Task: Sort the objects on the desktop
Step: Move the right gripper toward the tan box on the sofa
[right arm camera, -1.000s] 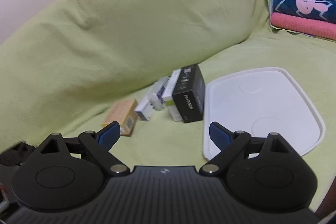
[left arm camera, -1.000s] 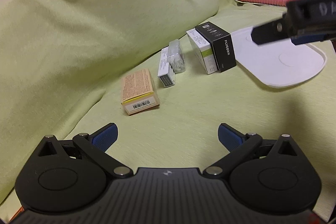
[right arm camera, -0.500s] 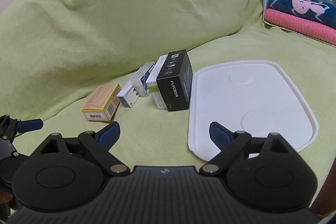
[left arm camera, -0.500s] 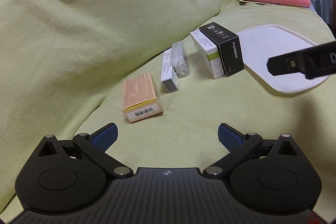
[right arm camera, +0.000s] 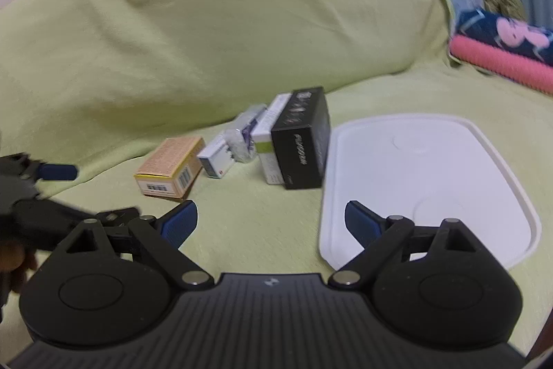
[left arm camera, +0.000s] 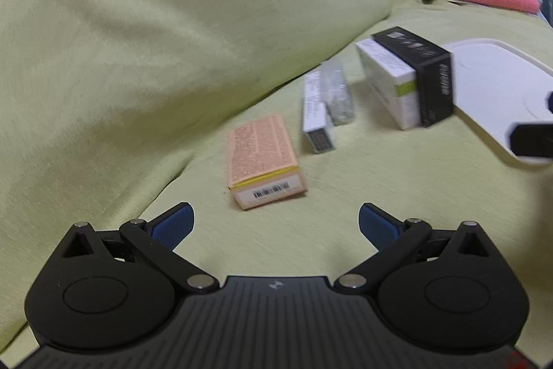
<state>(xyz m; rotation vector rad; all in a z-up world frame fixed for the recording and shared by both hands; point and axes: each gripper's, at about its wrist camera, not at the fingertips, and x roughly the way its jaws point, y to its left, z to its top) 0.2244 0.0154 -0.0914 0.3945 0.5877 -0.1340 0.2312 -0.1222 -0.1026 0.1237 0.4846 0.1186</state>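
The right tool (right arm camera: pixel 271 223) hovers wide open above the green sofa cover (right arm camera: pixel 242 213), between an orange cardboard box (right arm camera: pixel 169 166) and a white plastic tray (right arm camera: pixel 484 182).

My left gripper (left arm camera: pixel 275 223) hangs level with its jaws spread wide, nothing between the blue pads (left arm camera: pixel 171 225). My right gripper (right arm camera: pixel 271 222) is the same: jaws wide apart, pads (right arm camera: pixel 361 223) bare. In the right wrist view the left gripper shows at nine o'clock, one blue finger pointing toward three o'clock, with a bit of my hand (right arm camera: pixel 13 260) below it.
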